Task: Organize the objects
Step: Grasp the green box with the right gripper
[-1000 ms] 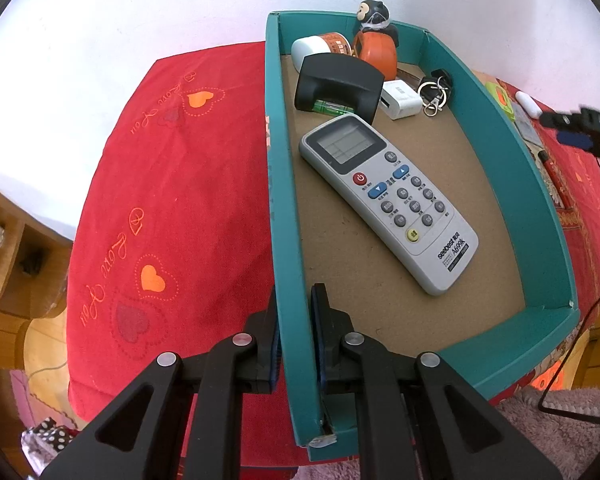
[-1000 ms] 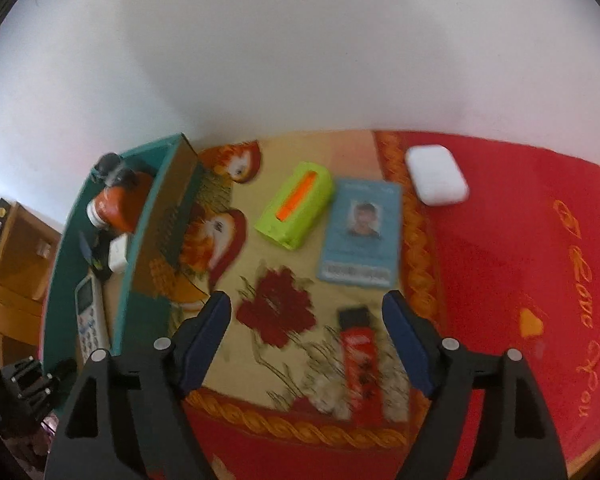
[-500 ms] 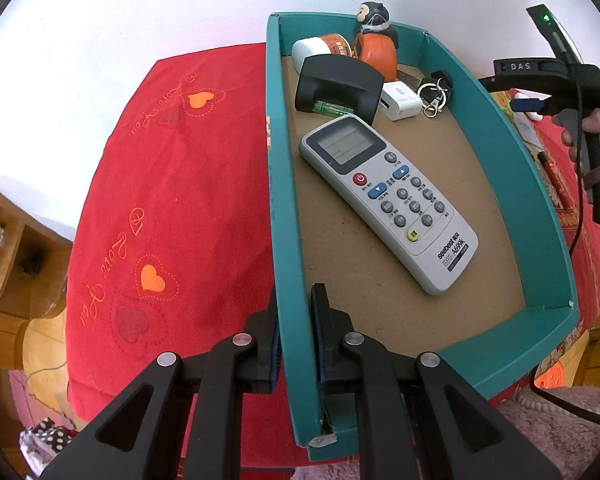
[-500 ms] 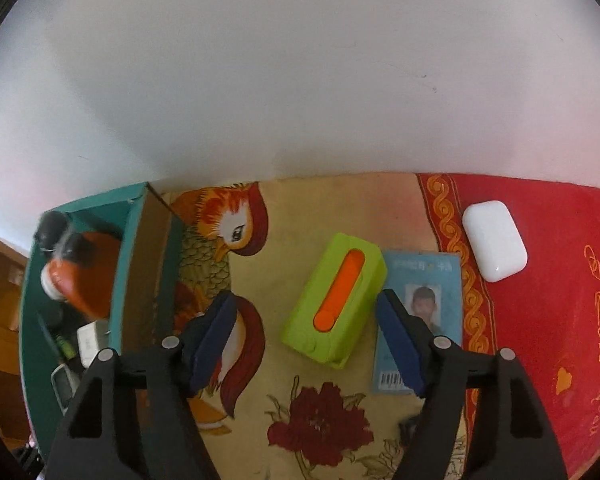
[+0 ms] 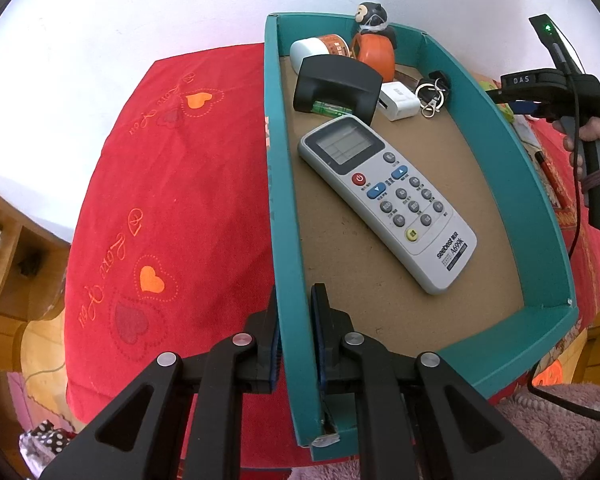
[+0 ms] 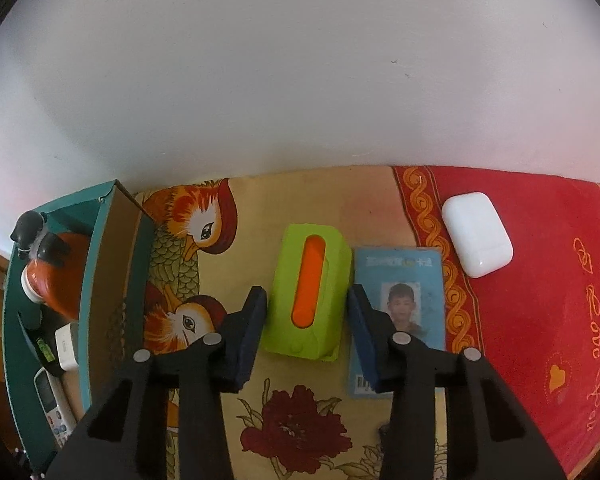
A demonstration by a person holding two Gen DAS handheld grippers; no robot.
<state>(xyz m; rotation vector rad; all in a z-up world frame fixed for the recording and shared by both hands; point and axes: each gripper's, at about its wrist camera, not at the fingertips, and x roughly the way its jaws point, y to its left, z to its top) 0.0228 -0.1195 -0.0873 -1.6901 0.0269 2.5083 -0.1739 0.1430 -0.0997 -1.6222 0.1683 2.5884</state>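
While my left claw (image 5: 295,344) is pinching the teal box (image 5: 548,216) wall, my right claw (image 6: 306,330) is narrowing squarely around the green case (image 6: 306,292) near the table's back edge, pads not yet pressing.

Matt teal cardboard box (image 5: 496,120) with rough brown floor; smooth grey plastic remote (image 5: 384,196); glossy white plastic case (image 6: 477,234); soft red embroidered cloth (image 5: 172,184); matt black plastic tongs (image 6: 306,320).

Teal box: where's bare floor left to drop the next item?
In the teal box, cardboard is bare along the right wall beside the remote, and across the near end below it. The far end is crowded: black holder, white charger, keys, jar, orange figurine.
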